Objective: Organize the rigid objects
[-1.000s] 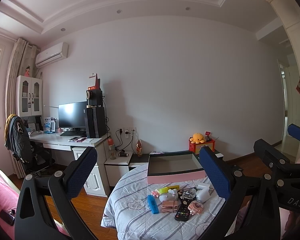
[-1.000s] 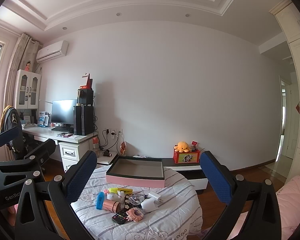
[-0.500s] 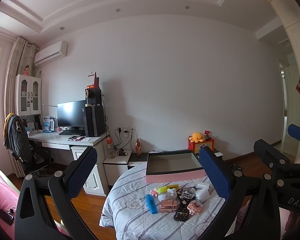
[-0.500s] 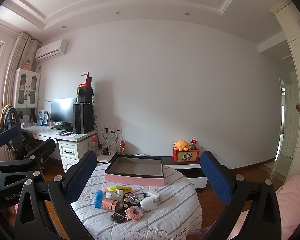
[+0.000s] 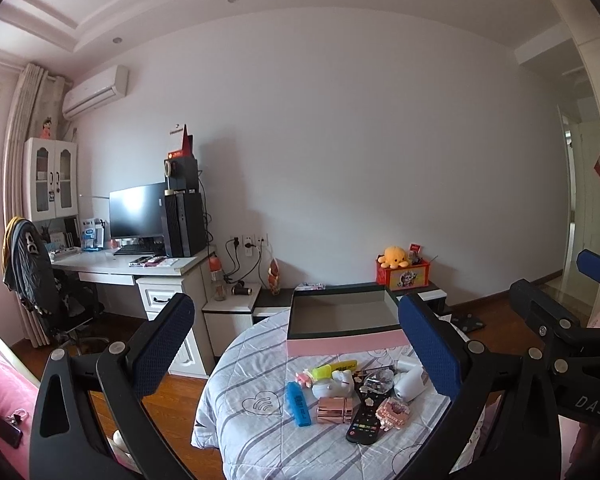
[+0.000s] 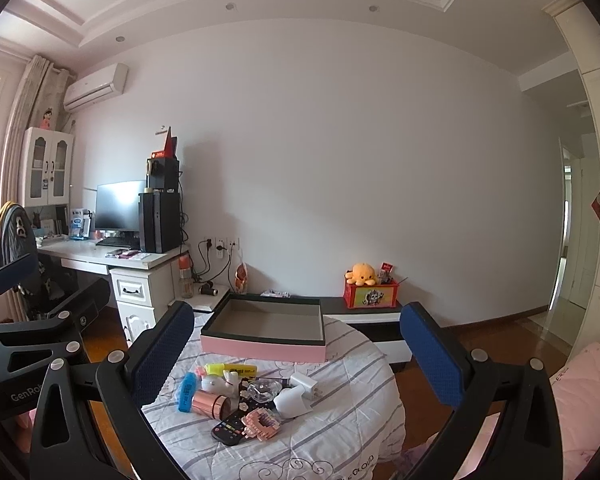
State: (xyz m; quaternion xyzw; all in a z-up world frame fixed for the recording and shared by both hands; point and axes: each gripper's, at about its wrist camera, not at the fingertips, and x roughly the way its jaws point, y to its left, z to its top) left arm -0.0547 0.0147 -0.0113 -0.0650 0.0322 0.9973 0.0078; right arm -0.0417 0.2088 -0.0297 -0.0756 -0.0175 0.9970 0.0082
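With both the left tool point(image 5: 296, 344) and right tool point(image 6: 296, 352) released and empty, reaching into the tight clutter at 6 o'clock of the pink box point(image 6: 262, 348) risks nudging the remote point(image 6: 229, 428) off the tabletop point(image 6: 340, 432).

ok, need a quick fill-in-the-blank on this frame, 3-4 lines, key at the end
1. The shallow pink-sided box on the round striped table holds ____.
2. Both the left tongs and the right tongs are ____.
3. The long blue rectangular case lies ____ the box.
4. The black remote control lies partly under a ____ brick-built toy.

Missing words: nothing; open; outside; pink
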